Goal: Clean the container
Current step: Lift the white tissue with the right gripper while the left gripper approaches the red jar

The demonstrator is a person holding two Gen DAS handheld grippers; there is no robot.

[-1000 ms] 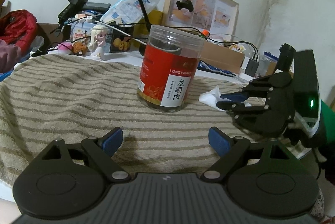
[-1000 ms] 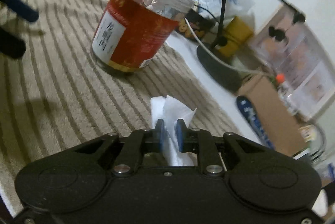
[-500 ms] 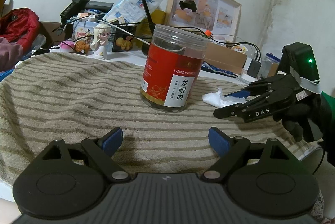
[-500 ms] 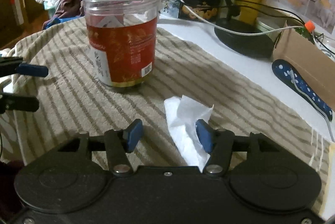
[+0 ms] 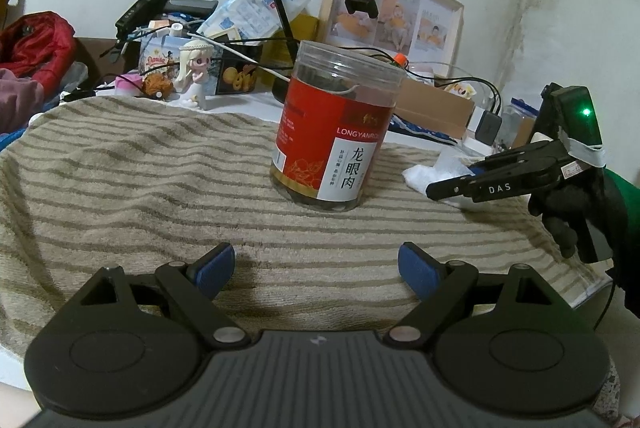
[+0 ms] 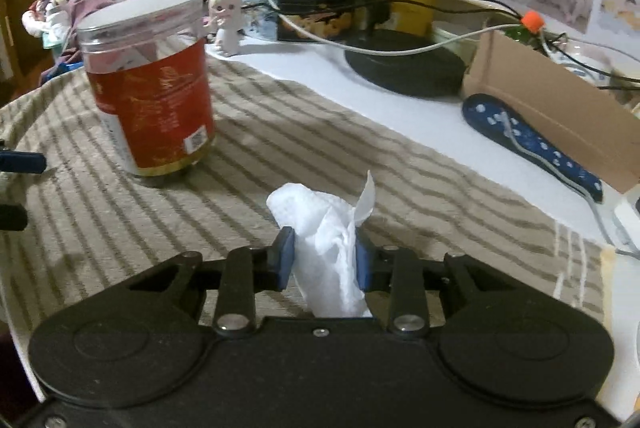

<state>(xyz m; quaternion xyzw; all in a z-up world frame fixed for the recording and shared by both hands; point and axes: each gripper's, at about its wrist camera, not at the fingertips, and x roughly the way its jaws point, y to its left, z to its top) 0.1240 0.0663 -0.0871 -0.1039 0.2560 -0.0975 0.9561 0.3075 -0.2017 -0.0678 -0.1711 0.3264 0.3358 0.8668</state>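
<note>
Right gripper [image 6: 324, 260] has apparently re-closed on tissue [image 6: 332, 228].

The left gripper [image 5: 316, 270] hovers low with its blue-padded fingers [image 5: 214, 268] spread wide and holding nothing, while the right gripper [image 6: 325, 260], held level in a black-gloved hand [image 5: 568, 204] off to the right, has its fingers pinched on a crumpled tissue [image 6: 328, 228].

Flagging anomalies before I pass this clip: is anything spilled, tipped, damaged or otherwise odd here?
Nothing stands out. The red-labelled jar stands upright with its lid on, on the striped towel. The right gripper pinches a crumpled white tissue; the left gripper is open and empty. No spill shows.
</note>
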